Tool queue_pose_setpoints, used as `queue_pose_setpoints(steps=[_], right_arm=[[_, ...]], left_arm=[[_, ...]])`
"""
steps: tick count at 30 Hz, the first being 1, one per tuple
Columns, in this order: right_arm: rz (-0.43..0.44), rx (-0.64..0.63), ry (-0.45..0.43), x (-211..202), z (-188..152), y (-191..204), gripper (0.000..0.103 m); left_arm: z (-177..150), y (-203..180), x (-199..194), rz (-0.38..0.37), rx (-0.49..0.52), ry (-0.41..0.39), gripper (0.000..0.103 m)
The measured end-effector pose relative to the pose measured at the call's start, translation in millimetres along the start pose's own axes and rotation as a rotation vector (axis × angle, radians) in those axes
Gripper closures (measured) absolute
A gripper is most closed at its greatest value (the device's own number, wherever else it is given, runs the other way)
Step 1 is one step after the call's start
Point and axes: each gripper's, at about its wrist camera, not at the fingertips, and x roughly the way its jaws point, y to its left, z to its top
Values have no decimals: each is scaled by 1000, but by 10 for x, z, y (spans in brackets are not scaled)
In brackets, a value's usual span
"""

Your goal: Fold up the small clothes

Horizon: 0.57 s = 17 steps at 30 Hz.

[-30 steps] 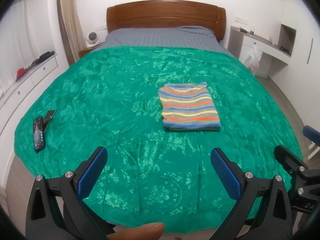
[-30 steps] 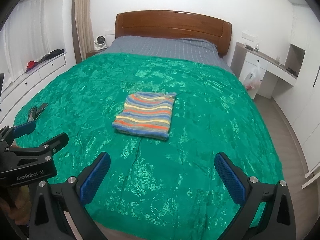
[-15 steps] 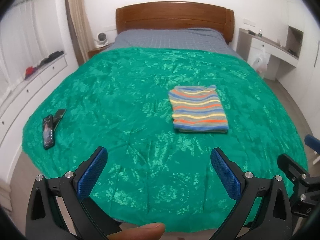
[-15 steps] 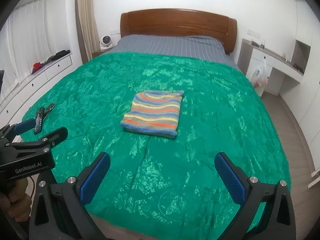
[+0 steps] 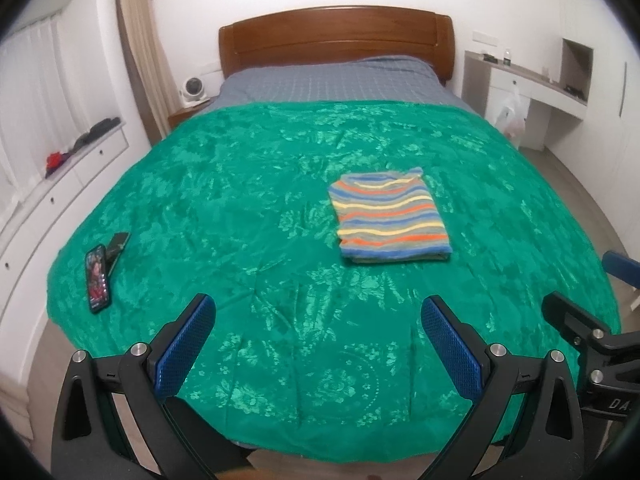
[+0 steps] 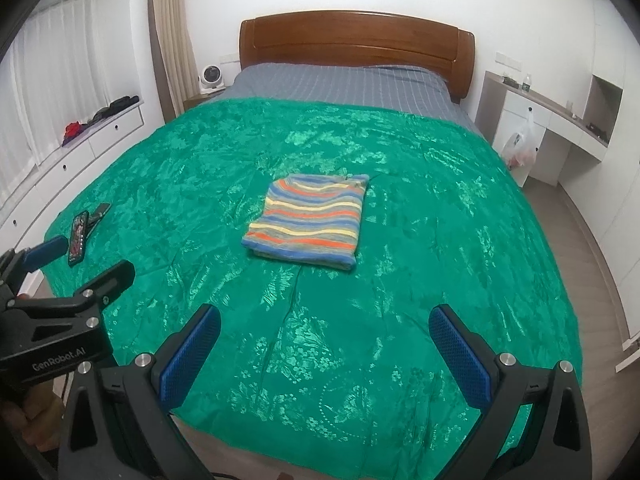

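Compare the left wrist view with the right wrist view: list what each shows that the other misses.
Only the left wrist view shows the left gripper head-on, open and empty, with the right gripper at its right edge. Only the right wrist view shows the right gripper head-on, open and empty, and the person's hand. Both show the folded striped garment, green bedspread and phone.

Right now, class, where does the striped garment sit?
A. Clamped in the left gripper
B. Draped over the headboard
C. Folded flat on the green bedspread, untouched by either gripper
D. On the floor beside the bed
C: the striped garment lies folded on the green bedspread, with the left gripper and right gripper both open and well short of it.
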Motion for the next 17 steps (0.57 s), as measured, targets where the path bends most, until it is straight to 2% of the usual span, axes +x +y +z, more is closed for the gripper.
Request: queue_pose_setpoints(steps=[5, 17], right_arm=[[-9, 13, 4, 17, -26, -55, 0], [-13, 17, -6, -19, -15, -91, 0]], left_arm=[[-31, -20, -1, -56, -7, -2, 0], [-42, -47, -2, -32, -5, -8, 0]])
